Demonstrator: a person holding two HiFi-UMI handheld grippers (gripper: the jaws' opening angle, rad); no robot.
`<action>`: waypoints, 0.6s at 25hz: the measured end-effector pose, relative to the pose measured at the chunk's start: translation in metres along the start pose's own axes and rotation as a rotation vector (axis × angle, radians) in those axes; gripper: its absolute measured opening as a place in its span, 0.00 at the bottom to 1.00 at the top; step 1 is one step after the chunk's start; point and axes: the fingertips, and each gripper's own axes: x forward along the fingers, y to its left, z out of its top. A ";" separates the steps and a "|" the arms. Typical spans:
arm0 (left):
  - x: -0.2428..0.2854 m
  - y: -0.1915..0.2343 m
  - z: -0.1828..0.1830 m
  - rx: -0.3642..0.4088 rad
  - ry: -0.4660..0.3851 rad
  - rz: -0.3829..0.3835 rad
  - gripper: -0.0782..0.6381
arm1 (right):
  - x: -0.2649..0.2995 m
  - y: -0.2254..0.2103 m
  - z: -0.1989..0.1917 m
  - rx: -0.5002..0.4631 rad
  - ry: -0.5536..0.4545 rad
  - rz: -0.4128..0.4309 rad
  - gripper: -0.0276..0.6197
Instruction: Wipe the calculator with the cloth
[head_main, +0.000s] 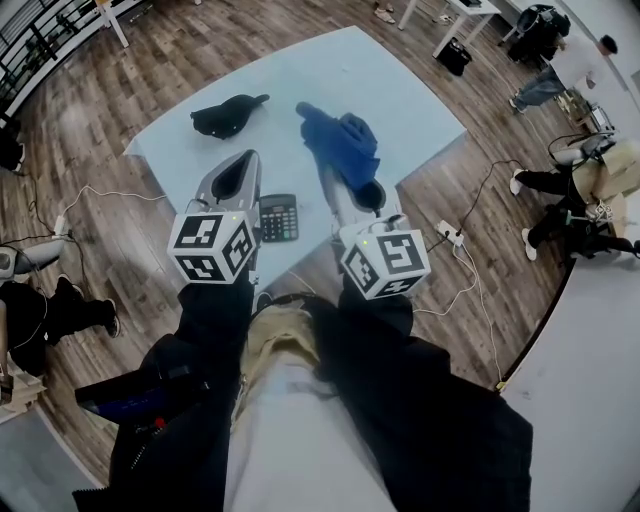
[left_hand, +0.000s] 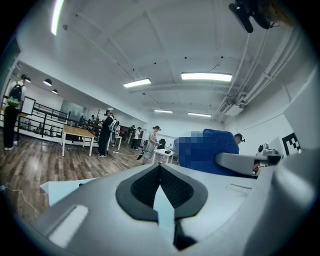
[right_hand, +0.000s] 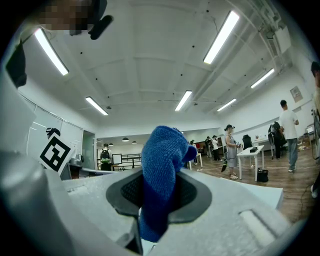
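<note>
Left gripper (left_hand: 160, 170): fingers closed together, empty, at 9 o'clock of calculator (head_main: 278, 217). Right gripper (right_hand: 159, 182): fingers clamped on blue cloth (right_hand: 162, 147), at 1 o'clock of calculator, apart from it. Calculator flat near counter's (head_main: 400, 90) 6 o'clock edge. Cloth in hand; wiping seemingly all left.

One calculator (head_main: 278, 217), one cloth (head_main: 345, 140), two tools (head_main: 243, 168) (head_main: 336, 176)

The right gripper (right_hand: 159, 200) has its jaws clamped on a blue cloth (right_hand: 161, 160), which bunches up between them, its top flopping right.
</note>
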 end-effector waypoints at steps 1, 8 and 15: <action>0.000 0.000 0.000 0.000 0.000 0.000 0.11 | 0.000 0.000 -0.001 0.000 0.001 0.000 0.19; -0.001 0.002 -0.003 -0.002 0.007 0.003 0.11 | 0.000 -0.001 -0.002 0.003 0.002 -0.004 0.18; 0.001 0.002 -0.004 -0.003 0.011 0.004 0.11 | 0.000 -0.001 -0.004 -0.013 0.007 -0.005 0.18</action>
